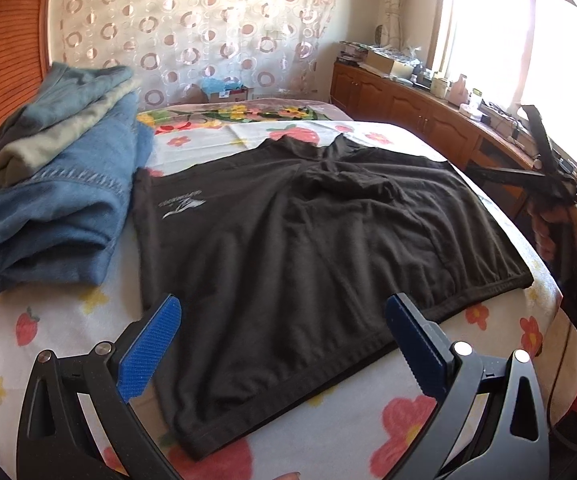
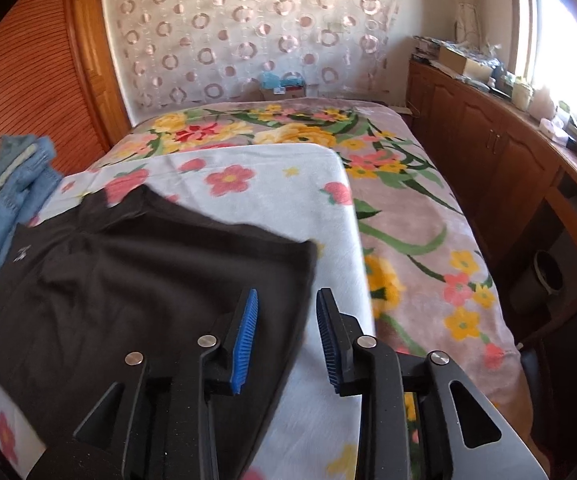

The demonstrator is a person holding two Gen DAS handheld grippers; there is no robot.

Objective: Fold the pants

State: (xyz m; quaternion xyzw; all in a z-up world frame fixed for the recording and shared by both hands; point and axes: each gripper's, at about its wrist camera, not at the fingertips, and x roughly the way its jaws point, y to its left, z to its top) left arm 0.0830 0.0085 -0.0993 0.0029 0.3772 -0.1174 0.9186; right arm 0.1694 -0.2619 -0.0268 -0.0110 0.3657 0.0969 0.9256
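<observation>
Dark brown pants (image 1: 300, 236) lie spread flat on a white blanket with red flowers and strawberries (image 1: 320, 436), on the bed; waistband edge runs along the near side, toward the left gripper; pale logo print with a line of lettering (image 1: 182, 208) sits near the pants' left edge, text too small and blurred to read; no other legible writing or labels anywhere; left gripper (image 1: 284, 344) hovers over the near hem with jaws spread wide, blue ribbed pads (image 1: 150, 354) clear of the fabric, nothing between them; right gripper (image 2: 284, 340) is over the pants' right corner, jaws partly apart, gap between the blue pads empty, fabric only underneath and not pinched; from the left wrist view the right gripper's body shows at the far right, gripped by a hand (image 1: 548, 232) in a dark sleeve; stack of folded blue denim and grey-green garments (image 1: 52, 184) sits just left of the pants, touching or nearly touching their edge; pink floral bedspread (image 2: 416, 216) under the white blanket; wooden cabinet (image 2: 488, 148) along the right wall under a bright window, cluttered top; circle-pattern curtain (image 2: 248, 32) behind the bed
</observation>
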